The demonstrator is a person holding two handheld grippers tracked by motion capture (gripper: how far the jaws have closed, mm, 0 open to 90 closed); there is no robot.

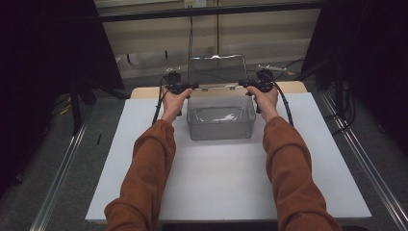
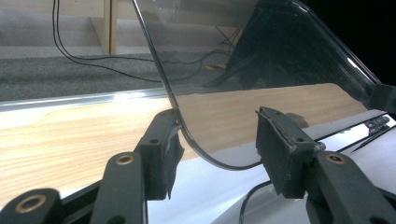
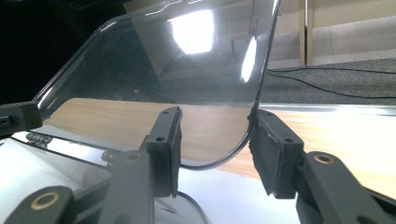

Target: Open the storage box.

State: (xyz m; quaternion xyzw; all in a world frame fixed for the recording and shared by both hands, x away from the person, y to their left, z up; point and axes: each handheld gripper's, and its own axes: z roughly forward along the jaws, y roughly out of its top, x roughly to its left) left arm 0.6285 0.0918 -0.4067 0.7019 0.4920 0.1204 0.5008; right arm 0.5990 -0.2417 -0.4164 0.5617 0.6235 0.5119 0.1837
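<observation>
Lid [image 1: 215, 71] stands upright behind the clear box [image 1: 221, 122], long axis crosswise, both tongs open at its corners.

No readable text in any view

No words, labels, brand marks, numbers or signs can be made out on anything in the high view or in either gripper view; the surfaces are plain or too dim and blurred to read.
</observation>
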